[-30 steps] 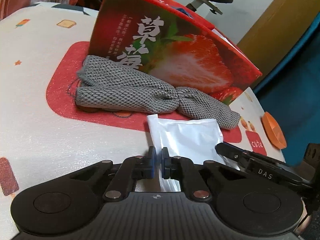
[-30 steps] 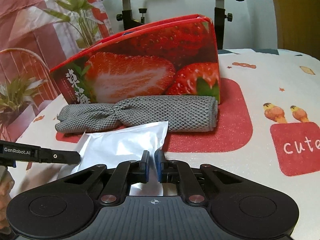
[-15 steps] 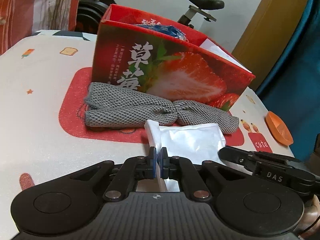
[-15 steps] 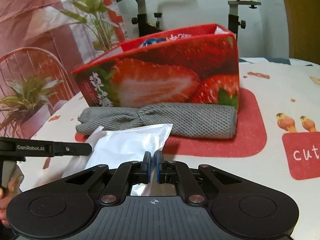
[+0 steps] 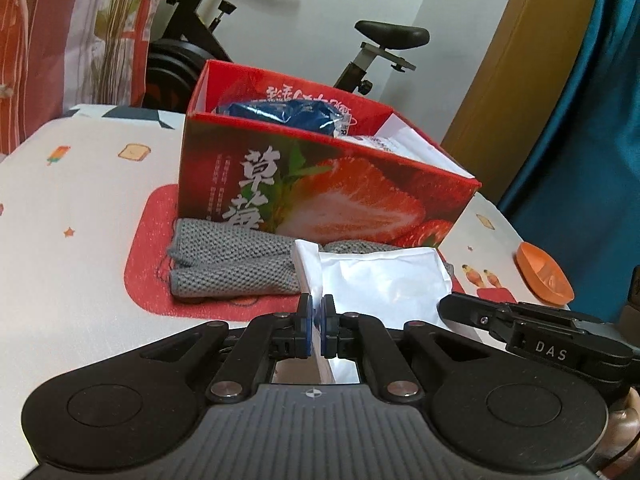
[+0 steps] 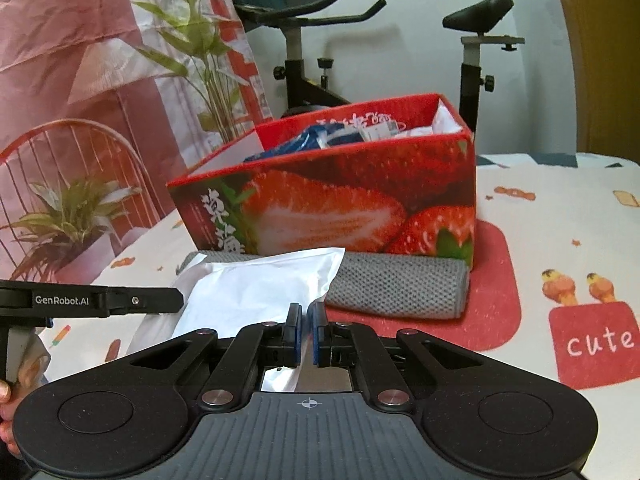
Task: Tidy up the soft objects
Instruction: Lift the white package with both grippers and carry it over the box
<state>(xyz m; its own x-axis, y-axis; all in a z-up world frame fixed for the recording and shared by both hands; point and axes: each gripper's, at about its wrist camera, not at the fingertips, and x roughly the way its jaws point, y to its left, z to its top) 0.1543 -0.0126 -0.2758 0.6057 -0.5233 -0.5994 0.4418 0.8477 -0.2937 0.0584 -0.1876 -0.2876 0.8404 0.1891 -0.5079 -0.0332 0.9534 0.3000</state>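
A soft white pouch (image 5: 384, 284) hangs between both grippers, lifted above the table in front of the red strawberry box (image 5: 320, 196). My left gripper (image 5: 316, 330) is shut on the pouch's left edge. My right gripper (image 6: 306, 334) is shut on the pouch (image 6: 260, 292) at its right edge. A rolled grey knit cloth (image 5: 232, 268) lies on the table against the box front; it also shows in the right wrist view (image 6: 400, 284). The box (image 6: 340, 200) holds a blue packet (image 5: 280, 112) and white packets.
An orange dish (image 5: 544, 274) sits near the table's right edge. The patterned tablecloth (image 6: 560, 240) covers the table. An exercise bike (image 6: 312, 60), potted plants (image 6: 60, 220) and a red chair stand beyond the table.
Both grippers have risen with the white pouch, lifting it off the table. The box's open top and its contents have come into view.
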